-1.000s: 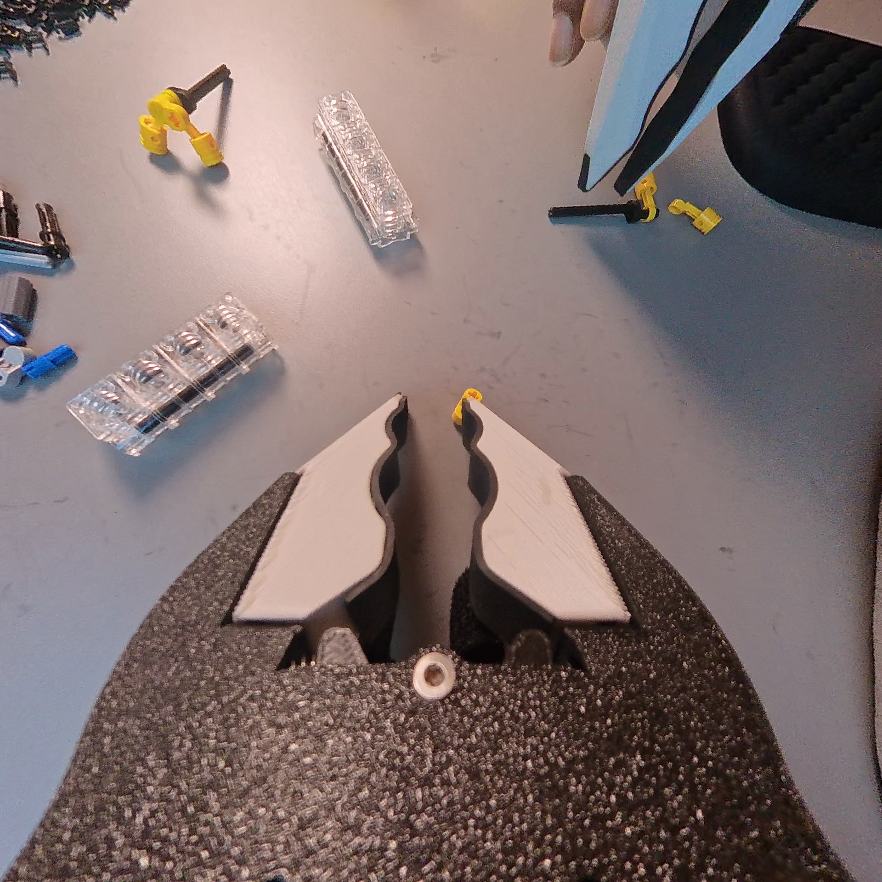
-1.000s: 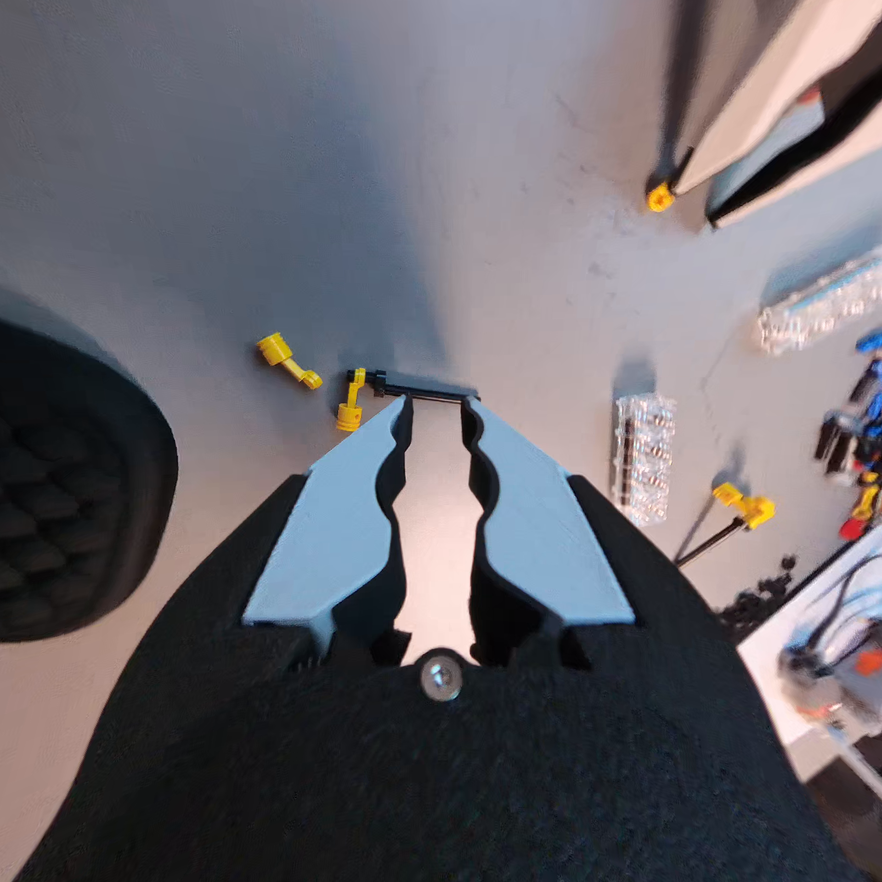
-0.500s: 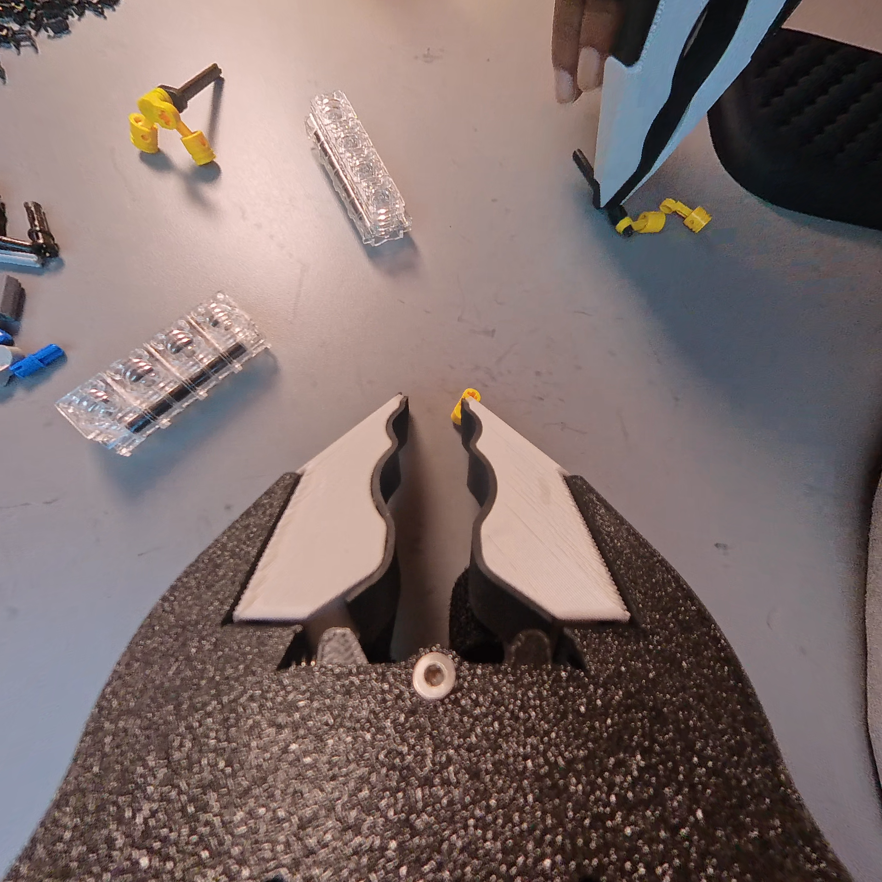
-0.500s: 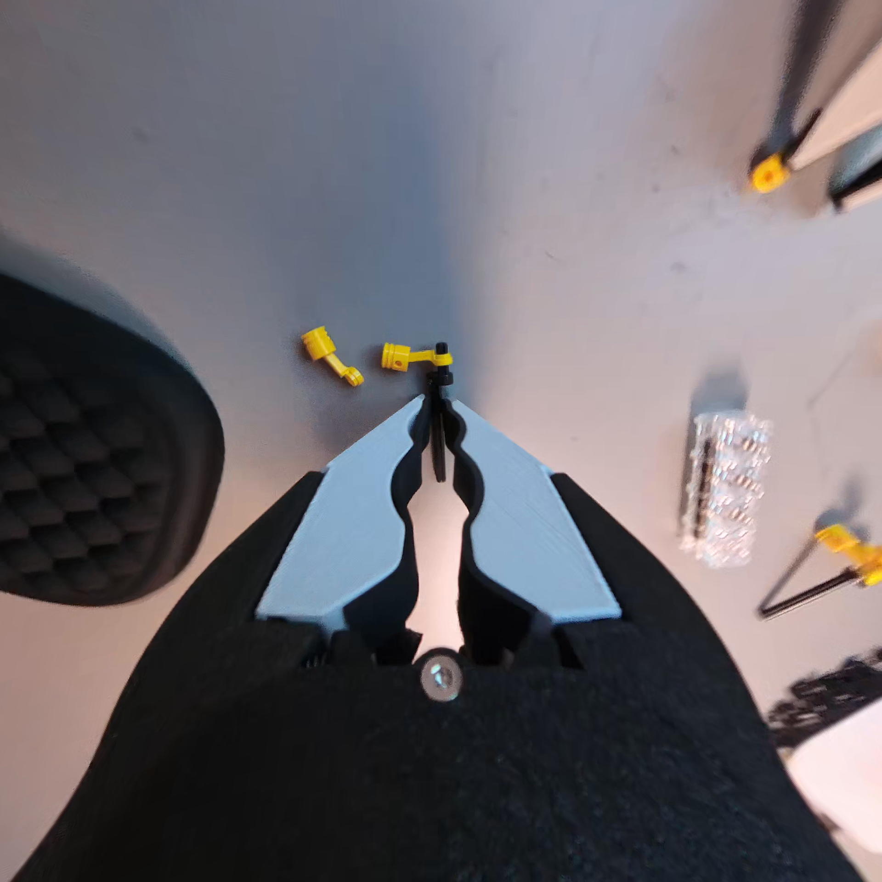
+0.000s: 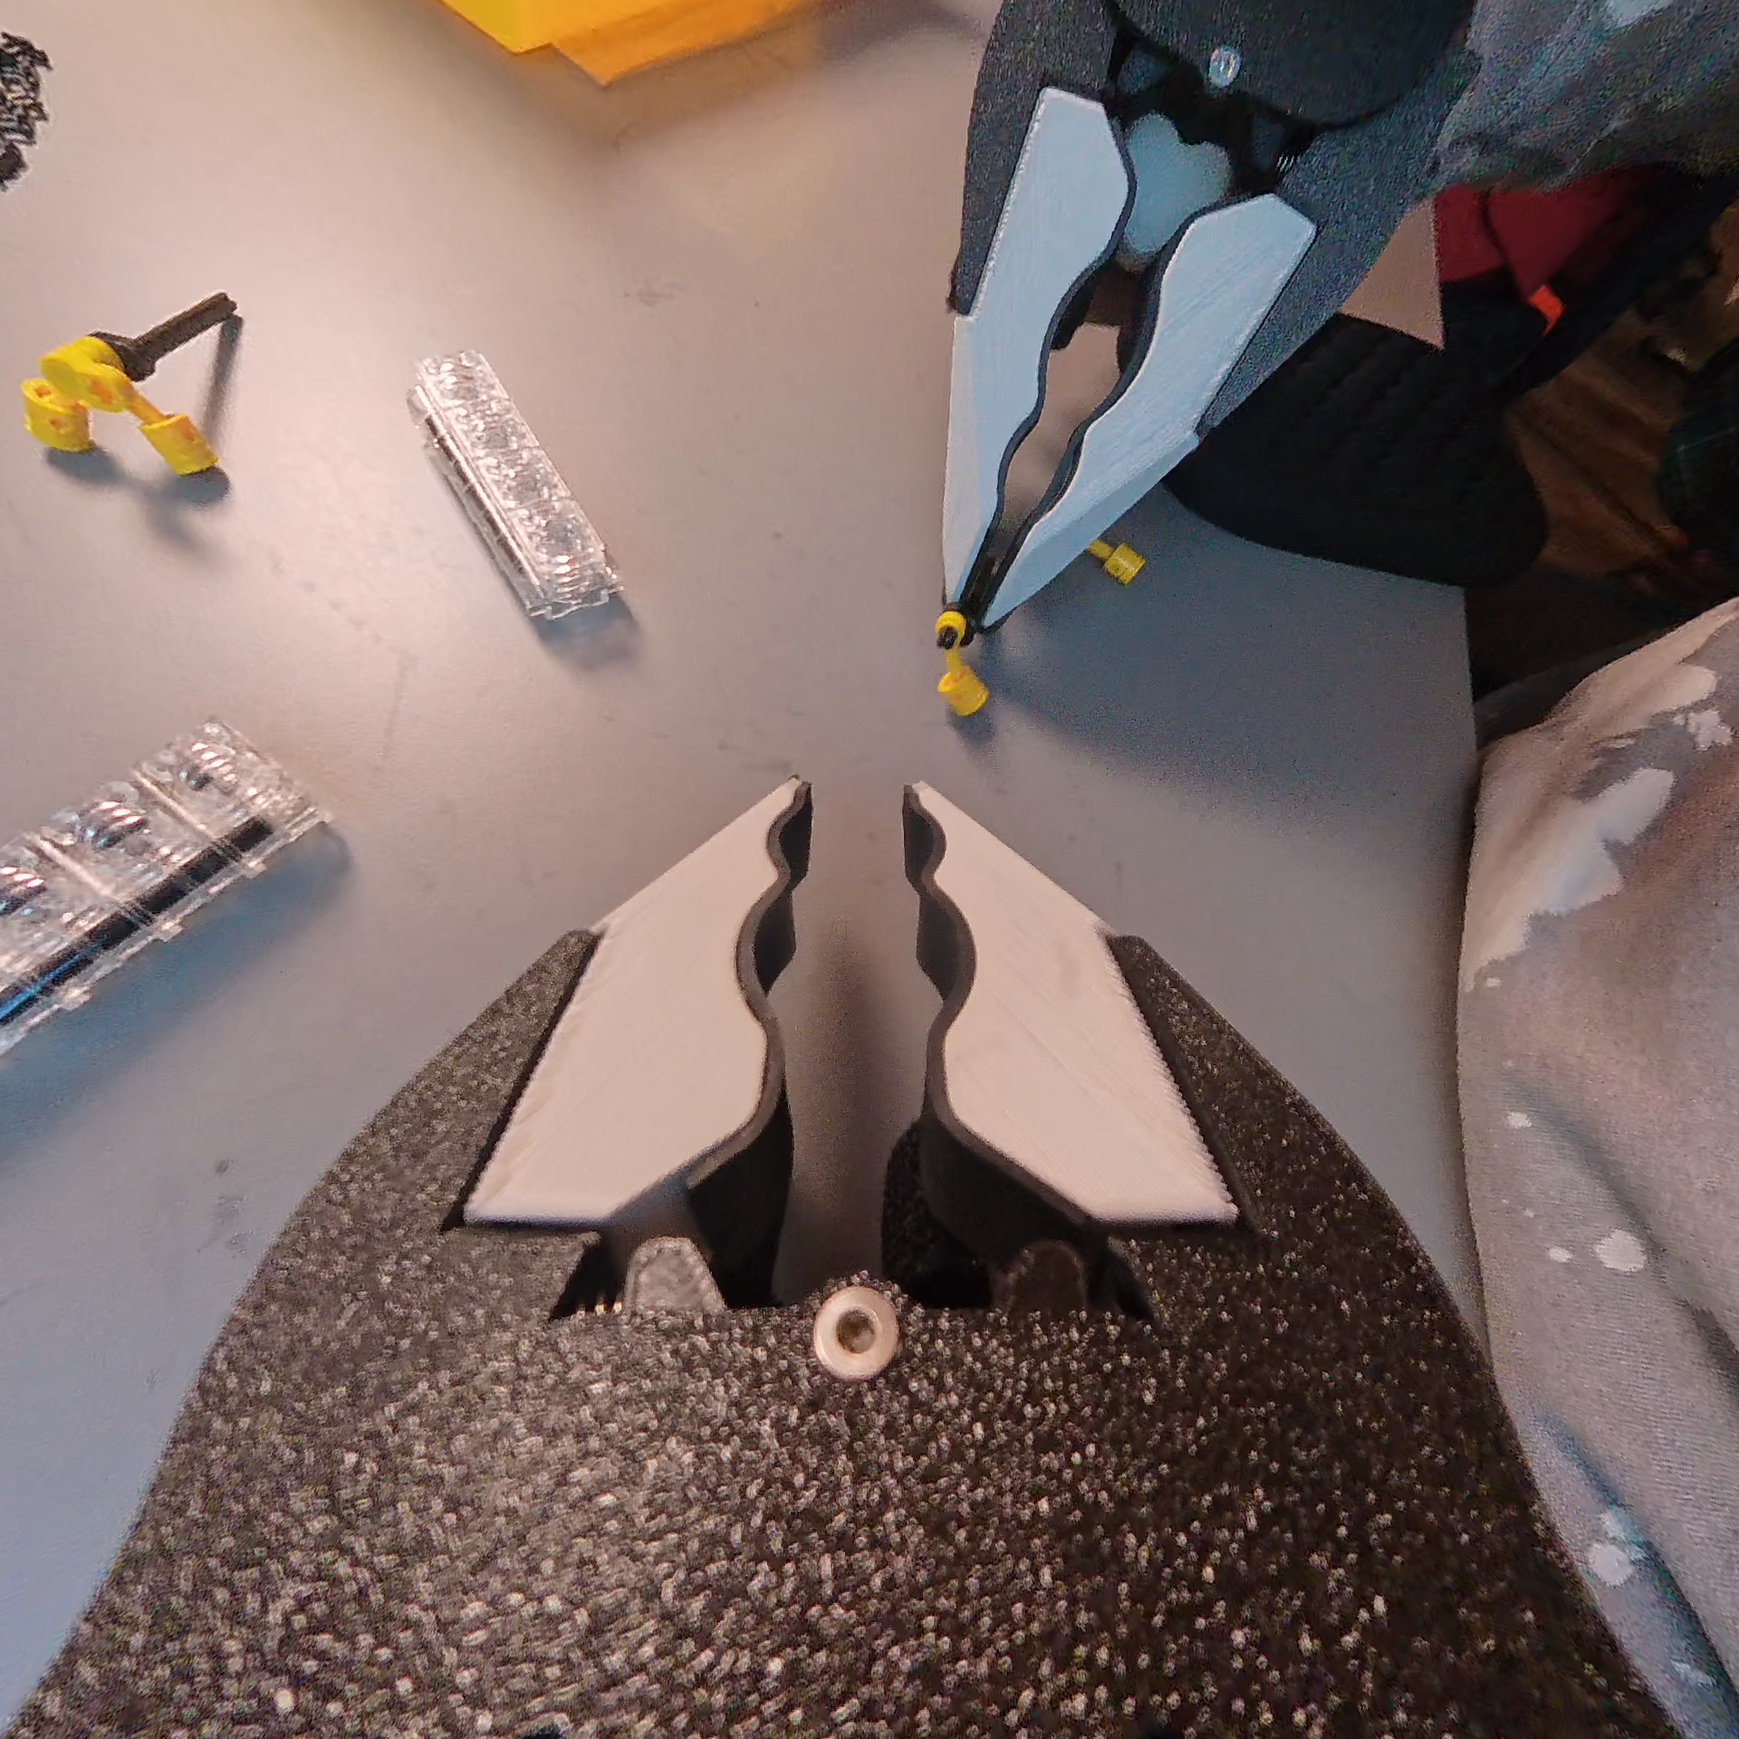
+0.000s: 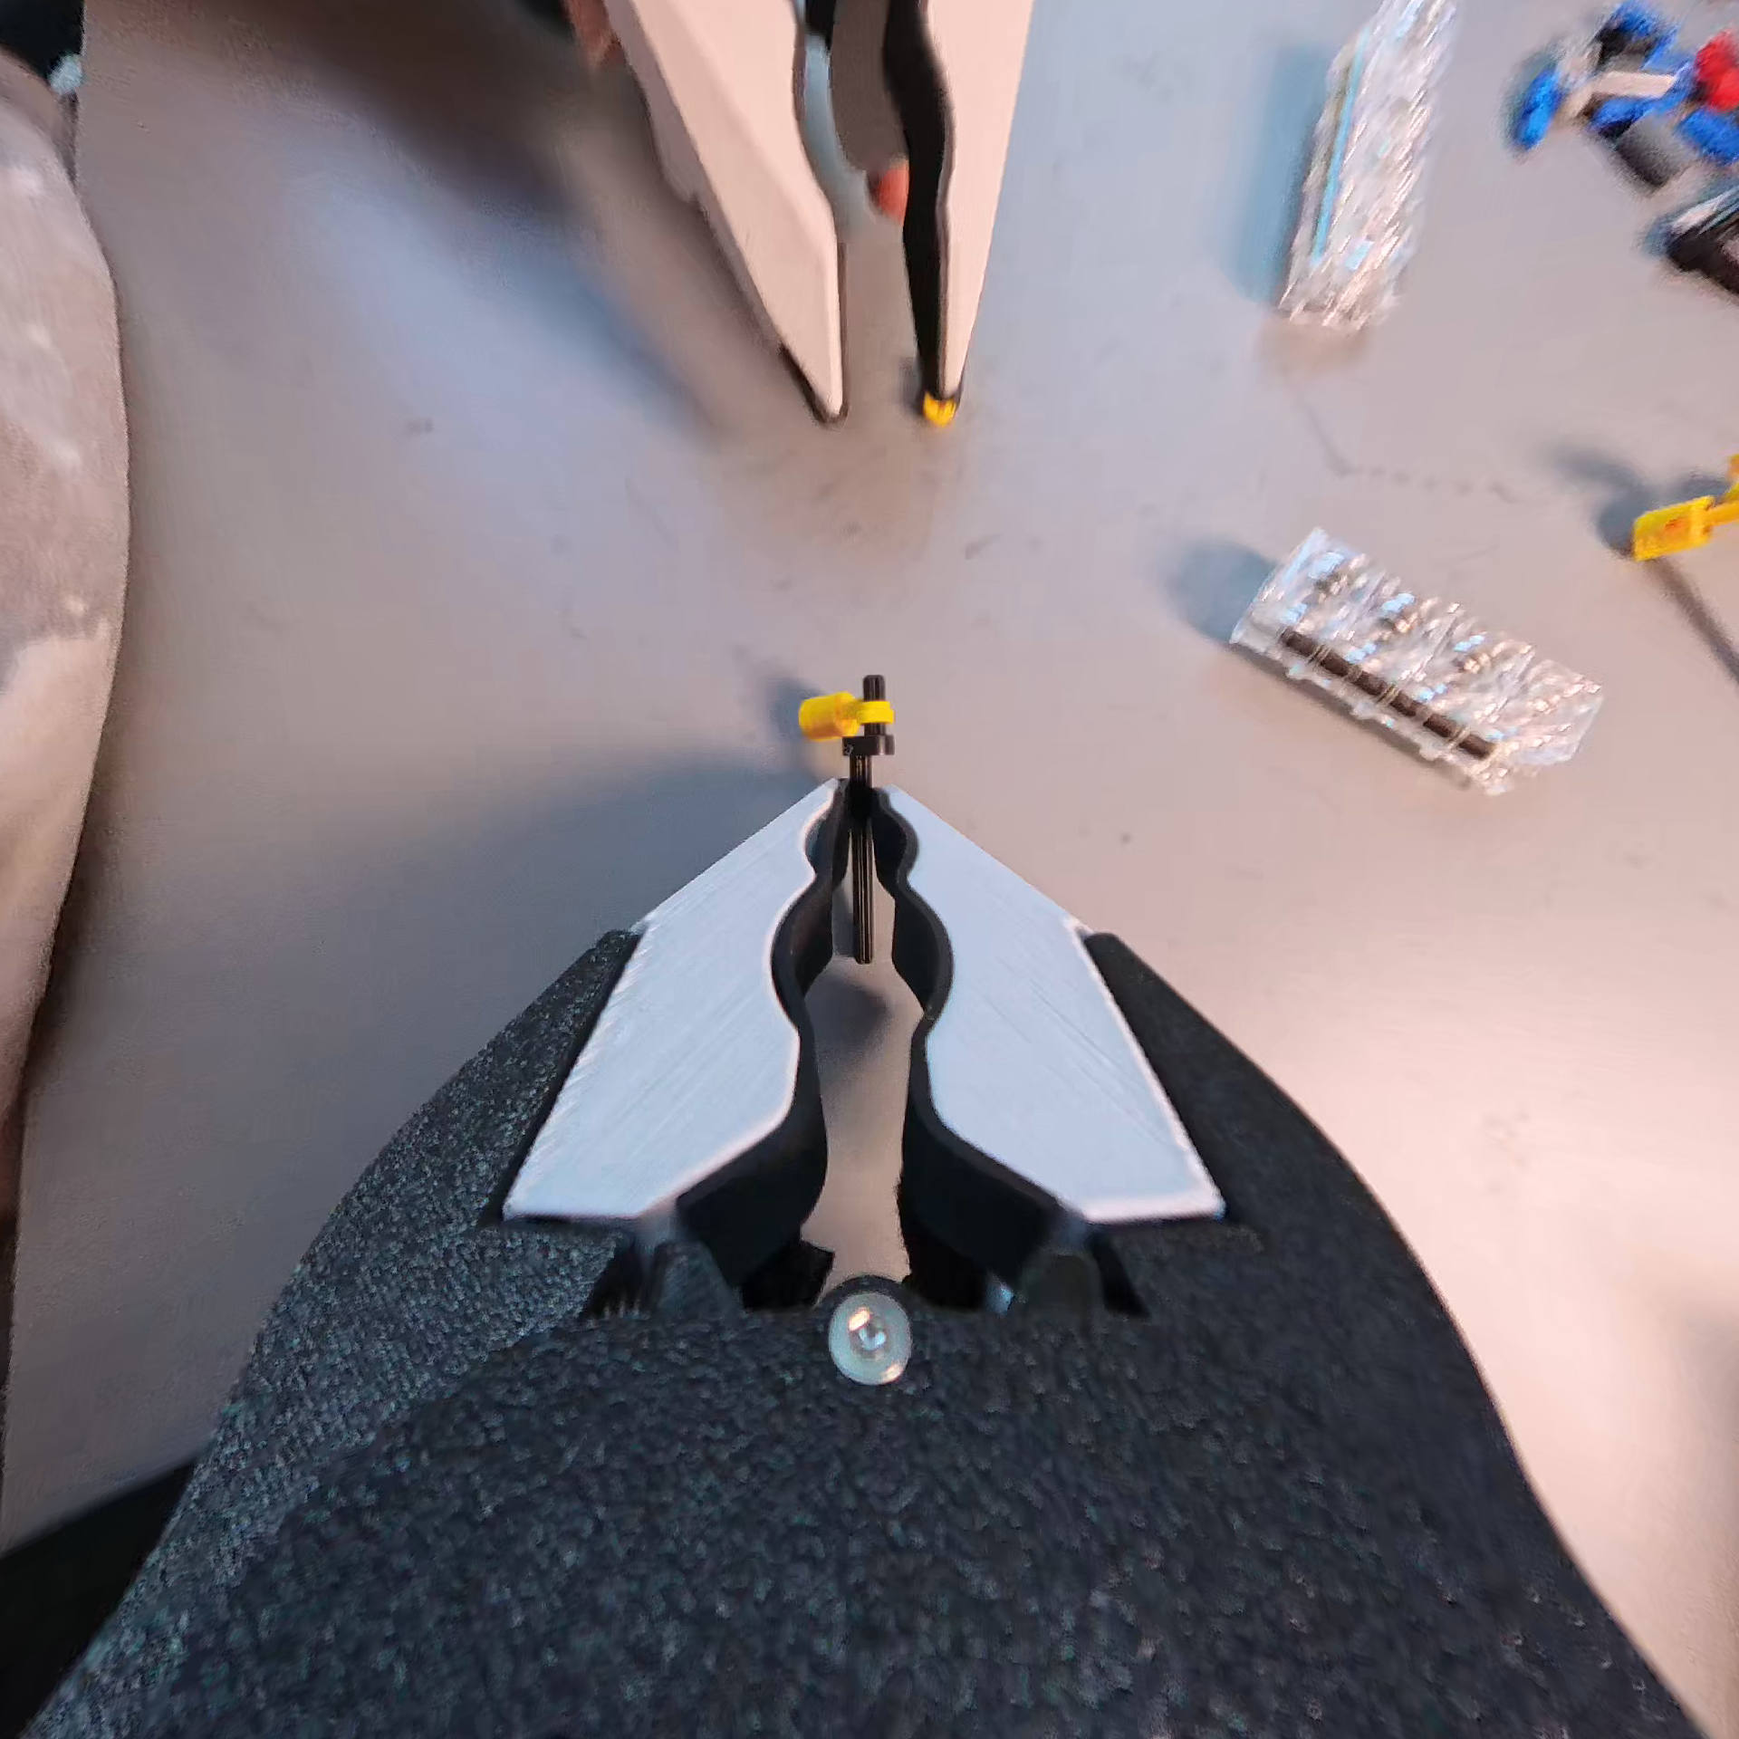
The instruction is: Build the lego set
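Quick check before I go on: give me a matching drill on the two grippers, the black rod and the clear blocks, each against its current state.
Column 1:
1. left gripper
2. right gripper
3. black rod
4. clear blocks

Column 2:
A. lying loose, untouched
B. open
C. shut
D. pinched at the fingertips

Pairs: 1-B, 2-C, 3-D, 4-A

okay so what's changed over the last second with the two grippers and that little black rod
The right gripper shut on the black rod, which had lain flat on the table, lifted it and swung toward the left gripper. A yellow piston hangs from the rod's tip. The left gripper stayed open with a small yellow piece at one fingertip. The clear blocks did not move.
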The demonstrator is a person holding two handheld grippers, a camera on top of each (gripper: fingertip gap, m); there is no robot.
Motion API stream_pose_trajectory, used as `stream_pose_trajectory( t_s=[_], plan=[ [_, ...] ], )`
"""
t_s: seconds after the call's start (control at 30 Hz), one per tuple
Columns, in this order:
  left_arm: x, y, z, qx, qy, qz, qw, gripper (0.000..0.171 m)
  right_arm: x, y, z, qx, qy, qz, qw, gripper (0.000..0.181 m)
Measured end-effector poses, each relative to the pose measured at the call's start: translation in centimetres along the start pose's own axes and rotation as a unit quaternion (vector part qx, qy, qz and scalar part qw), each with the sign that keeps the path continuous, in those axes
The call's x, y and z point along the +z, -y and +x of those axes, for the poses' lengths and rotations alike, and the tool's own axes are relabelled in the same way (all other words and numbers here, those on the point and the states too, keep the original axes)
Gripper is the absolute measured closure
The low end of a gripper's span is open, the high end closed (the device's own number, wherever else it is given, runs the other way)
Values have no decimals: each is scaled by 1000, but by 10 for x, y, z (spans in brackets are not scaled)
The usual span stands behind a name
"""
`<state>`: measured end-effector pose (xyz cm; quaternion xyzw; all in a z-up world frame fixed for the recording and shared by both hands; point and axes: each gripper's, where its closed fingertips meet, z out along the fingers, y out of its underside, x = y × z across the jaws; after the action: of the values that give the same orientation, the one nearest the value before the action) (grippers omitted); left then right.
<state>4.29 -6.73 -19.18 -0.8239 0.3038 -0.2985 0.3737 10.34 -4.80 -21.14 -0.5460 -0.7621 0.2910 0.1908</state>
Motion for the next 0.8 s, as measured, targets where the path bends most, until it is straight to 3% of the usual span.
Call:
stream_pose_trajectory(
  t_s=[0.23, 0.47, 0.8],
  plan=[
    [-4, 23, 16, -8, -43, 65, 997, 153, 3, 38, 2, 7, -46, 111, 993, 177],
    [-7, 33, 27, 65, -30, 92, 993, 165, -1, 64, -7, -31, -45, 147, 988, 177],
    [-33, 58, 37, 71, -65, 172, 980, 167, -24, 93, -13, -25, -47, 260, 964, 176]
  ],
)
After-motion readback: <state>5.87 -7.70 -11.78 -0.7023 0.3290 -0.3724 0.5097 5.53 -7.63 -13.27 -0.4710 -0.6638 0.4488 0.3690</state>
